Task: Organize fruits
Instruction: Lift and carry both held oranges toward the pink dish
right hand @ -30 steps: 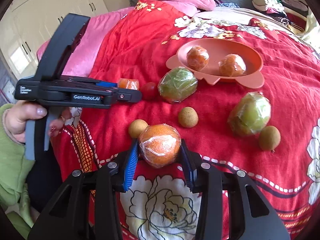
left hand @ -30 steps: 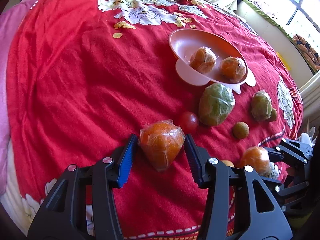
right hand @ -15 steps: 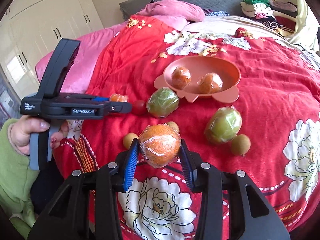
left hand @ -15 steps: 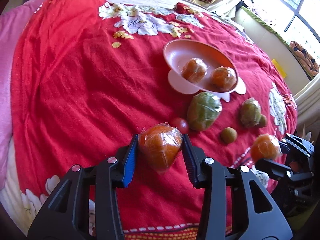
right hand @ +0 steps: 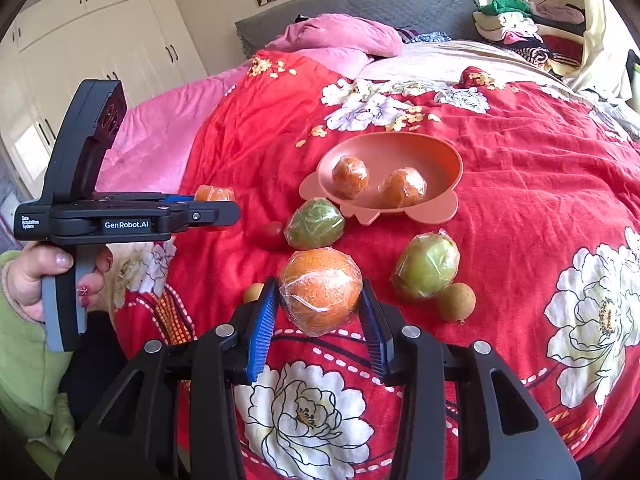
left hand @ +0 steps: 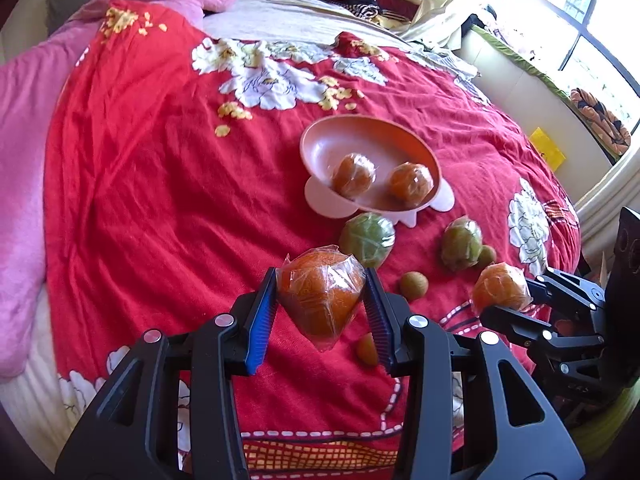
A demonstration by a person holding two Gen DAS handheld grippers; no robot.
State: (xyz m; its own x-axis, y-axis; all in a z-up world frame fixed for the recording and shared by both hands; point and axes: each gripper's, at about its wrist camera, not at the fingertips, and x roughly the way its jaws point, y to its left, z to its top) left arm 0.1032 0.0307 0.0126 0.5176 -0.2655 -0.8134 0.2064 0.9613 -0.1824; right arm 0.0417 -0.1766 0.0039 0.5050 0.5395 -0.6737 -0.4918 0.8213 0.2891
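The left gripper was clamped on a plastic-wrapped orange, its blue-ribbed pads pressing both sides and the fruit hanging clear above the red floral bedspread. The right gripper was likewise closed on a second wrapped orange, held off the cover between its pads. In the left wrist view that second orange appeared at the right edge, in the tip of the other tool.

Beyond both held fruits sat a pink bowl with a scalloped base, resting on the bedspread and holding two more wrapped oranges side by side. Just in front of the bowl lay a wrapped green fruit, touching or almost touching the bowl's base, with a small red tomato just beside it. A second wrapped green fruit lay further right, a small brown longan next to it. Another longan peeked out behind the right gripper's left finger.

A person's hand, in a green sleeve, gripped the handle of the left tool. A pink quilt lay along the bed's far side, before a grey headboard.
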